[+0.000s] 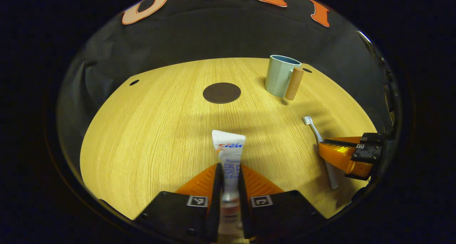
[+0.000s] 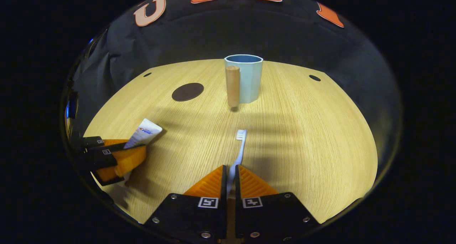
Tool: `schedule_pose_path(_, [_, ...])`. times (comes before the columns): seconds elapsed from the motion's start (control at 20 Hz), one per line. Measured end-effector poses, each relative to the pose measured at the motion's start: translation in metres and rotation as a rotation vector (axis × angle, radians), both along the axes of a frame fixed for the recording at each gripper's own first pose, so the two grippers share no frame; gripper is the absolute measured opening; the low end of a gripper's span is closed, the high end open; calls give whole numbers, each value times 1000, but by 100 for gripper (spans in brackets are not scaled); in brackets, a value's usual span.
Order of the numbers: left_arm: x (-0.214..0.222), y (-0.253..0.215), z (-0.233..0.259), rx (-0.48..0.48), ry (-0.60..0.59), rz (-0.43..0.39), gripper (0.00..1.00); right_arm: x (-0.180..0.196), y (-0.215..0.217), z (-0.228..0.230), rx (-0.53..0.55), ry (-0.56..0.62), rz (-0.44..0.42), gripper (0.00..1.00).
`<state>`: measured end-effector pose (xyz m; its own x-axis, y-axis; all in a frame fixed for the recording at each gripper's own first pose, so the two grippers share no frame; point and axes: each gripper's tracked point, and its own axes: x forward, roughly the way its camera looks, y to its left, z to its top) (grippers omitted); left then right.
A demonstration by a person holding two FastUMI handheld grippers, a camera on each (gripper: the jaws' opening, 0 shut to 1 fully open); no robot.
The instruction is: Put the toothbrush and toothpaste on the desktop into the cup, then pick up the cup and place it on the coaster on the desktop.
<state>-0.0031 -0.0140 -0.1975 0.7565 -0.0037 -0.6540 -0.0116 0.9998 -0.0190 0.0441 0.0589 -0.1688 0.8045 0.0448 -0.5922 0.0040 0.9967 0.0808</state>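
Toothpaste (image 1: 228, 155) w/ "Crest" logo — clamped in left hand-held gripper (image 1: 230, 171).

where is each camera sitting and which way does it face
Left gripper view: rides on the left tool, facing across the wooden table toward the booth wall; its fingers clamp the white toothpaste tube.
Right gripper view: rides on the right tool, facing the same way; its fingers clamp the white toothbrush.
Shared: pale blue cup with wooden handle, dark round coaster, and each other's tool.
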Motion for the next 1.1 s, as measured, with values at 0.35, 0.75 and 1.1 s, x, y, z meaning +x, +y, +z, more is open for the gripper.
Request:
schedule_pose_path(0.35, [2,-5,12,-39,-44,1,16,3,9,16,56,-63,22,3])
schedule_pose_path(0.75, [2,-3,33,-59,-132,-14,16,13,2,75,93,-262,54,3])
schedule_pose_path(1.1, [11,-8,55,-82,-211,-23,16,32,-13,134,79,-446,56,3])
